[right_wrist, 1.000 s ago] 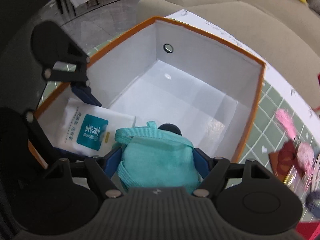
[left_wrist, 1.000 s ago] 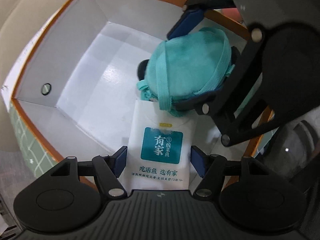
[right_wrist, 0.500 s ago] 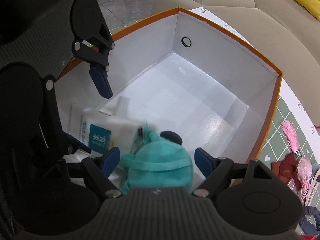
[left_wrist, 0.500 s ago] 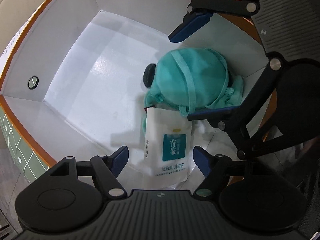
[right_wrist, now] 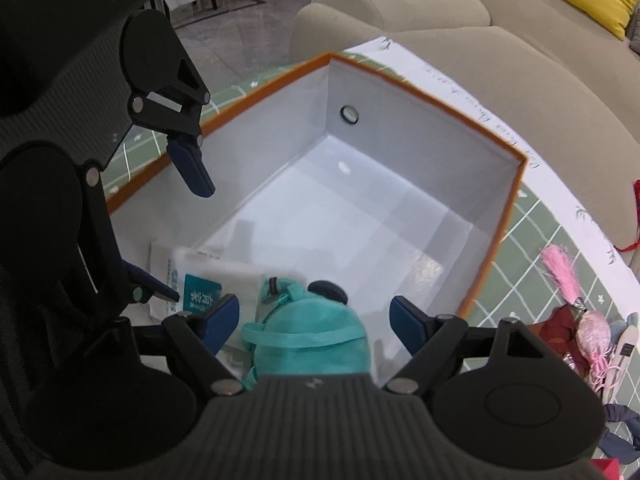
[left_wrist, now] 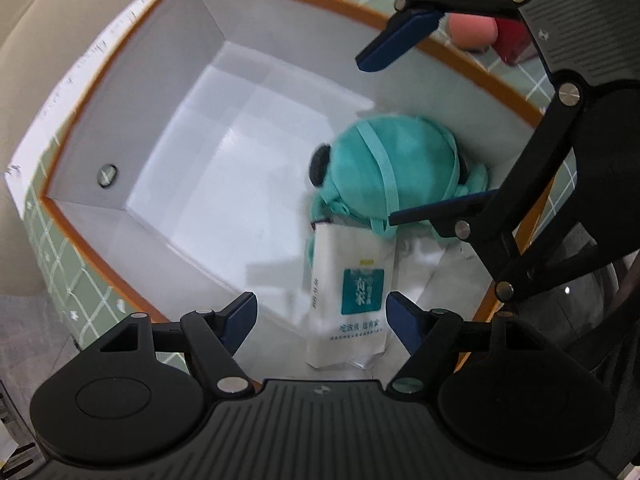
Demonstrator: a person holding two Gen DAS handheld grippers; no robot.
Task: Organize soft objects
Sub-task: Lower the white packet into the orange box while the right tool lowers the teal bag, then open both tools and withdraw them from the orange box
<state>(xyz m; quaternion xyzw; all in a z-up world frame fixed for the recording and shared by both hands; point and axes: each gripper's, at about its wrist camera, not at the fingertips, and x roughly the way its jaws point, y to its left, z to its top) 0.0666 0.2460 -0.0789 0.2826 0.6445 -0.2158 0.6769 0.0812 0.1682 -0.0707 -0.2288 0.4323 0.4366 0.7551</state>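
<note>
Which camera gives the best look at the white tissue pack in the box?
The left wrist view: the white tissue pack lies almost whole between the open fingers, teal label facing up. In the right wrist view it is blurred, partly hidden behind the teal plush bag and gripper parts.

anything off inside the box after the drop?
Mostly fine. The white tissue pack lies with its far end propped on the teal plush pouch rather than flat on the box floor. Both grippers are open above.

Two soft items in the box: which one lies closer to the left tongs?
The white tissue pack with the teal label, lying just ahead of the open left tongs. The teal plush pouch sits beyond it.
</note>
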